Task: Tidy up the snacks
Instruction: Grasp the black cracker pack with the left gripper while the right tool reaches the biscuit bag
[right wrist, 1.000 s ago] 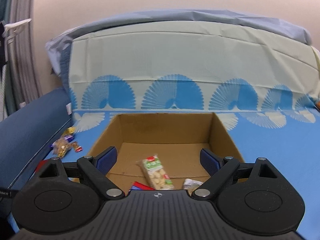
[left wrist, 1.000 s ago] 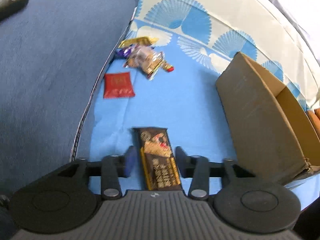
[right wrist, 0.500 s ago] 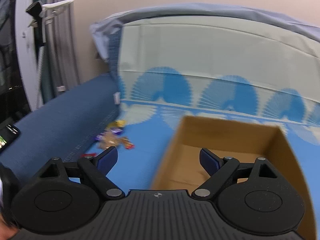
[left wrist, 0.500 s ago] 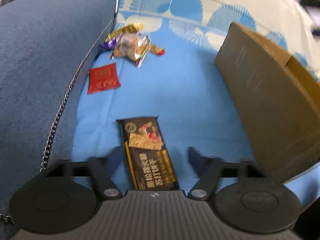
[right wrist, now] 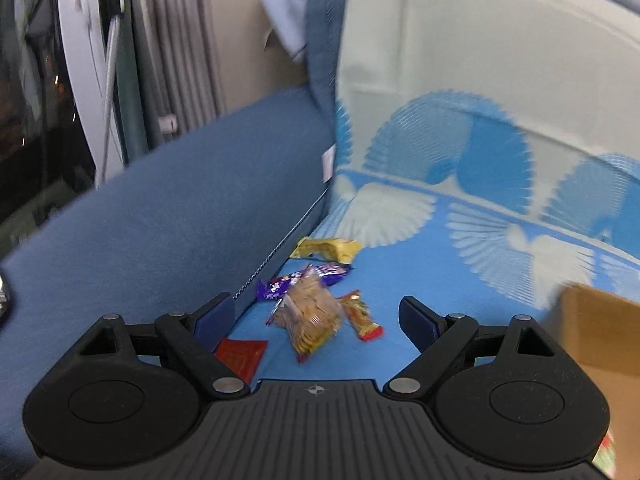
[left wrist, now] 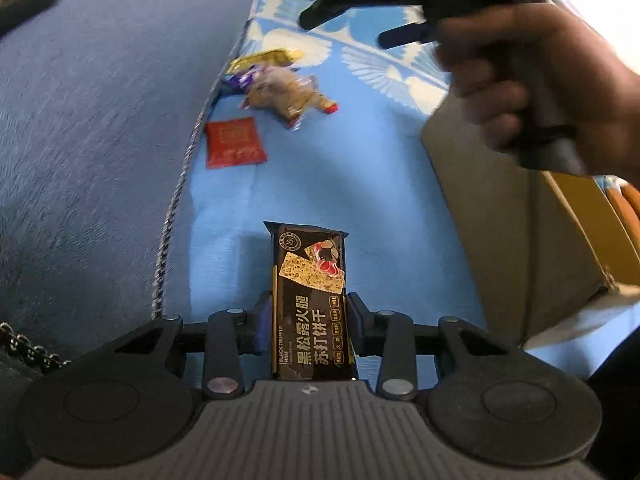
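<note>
on the left view, my left gripper [left wrist: 310, 322] is closing on the cracker pack [left wrist: 310, 300], which lies flat on the blue sheet [left wrist: 380, 184] between the jaws; the pads look right at its long edges, but i can't tell that they press yet. the box [left wrist: 516, 240] stands just to the right, and this pack is not in it. farther along the sheet's left edge, by the cushion [left wrist: 100, 120], lie a red packet [left wrist: 234, 142] and a small pile of snacks [left wrist: 280, 88]. my hand [left wrist: 560, 92] carries the other tool above them.

on the right view, my right gripper [right wrist: 316, 320] is spread wide and empty, hovering over the same pile: biscuit bag [right wrist: 314, 316], purple wrapper [right wrist: 304, 278], yellow wrapper [right wrist: 328, 249], red packet [right wrist: 240, 356]. only a corner of the box [right wrist: 600, 340] shows. i judge several snacks are left to box.
</note>
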A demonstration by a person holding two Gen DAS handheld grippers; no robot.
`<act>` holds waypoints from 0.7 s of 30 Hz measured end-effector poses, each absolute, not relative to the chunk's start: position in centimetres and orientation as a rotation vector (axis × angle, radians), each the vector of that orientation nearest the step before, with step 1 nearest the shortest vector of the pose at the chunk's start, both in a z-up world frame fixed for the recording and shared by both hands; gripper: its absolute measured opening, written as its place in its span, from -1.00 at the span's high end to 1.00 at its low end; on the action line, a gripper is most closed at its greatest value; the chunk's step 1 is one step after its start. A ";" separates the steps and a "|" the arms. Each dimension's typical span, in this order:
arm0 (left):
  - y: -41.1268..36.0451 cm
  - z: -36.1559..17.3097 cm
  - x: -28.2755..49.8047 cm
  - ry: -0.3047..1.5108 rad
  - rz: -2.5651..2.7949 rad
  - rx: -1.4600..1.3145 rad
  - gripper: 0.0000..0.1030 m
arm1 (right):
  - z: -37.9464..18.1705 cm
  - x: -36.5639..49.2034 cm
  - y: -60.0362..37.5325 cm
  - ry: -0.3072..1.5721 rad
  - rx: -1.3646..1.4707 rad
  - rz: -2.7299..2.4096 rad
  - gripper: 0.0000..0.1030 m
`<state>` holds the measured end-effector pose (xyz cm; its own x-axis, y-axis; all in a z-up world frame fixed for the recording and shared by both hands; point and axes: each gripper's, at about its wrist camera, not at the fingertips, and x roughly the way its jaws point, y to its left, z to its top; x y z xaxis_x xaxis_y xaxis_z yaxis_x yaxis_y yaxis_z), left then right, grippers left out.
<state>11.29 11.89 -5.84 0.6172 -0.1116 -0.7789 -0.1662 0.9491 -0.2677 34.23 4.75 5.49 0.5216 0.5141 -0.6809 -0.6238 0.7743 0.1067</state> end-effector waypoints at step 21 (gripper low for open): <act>12.5 -6.0 11.7 0.908 0.014 -0.377 0.19 | -2.3 38.7 13.5 0.897 -0.413 0.780 0.27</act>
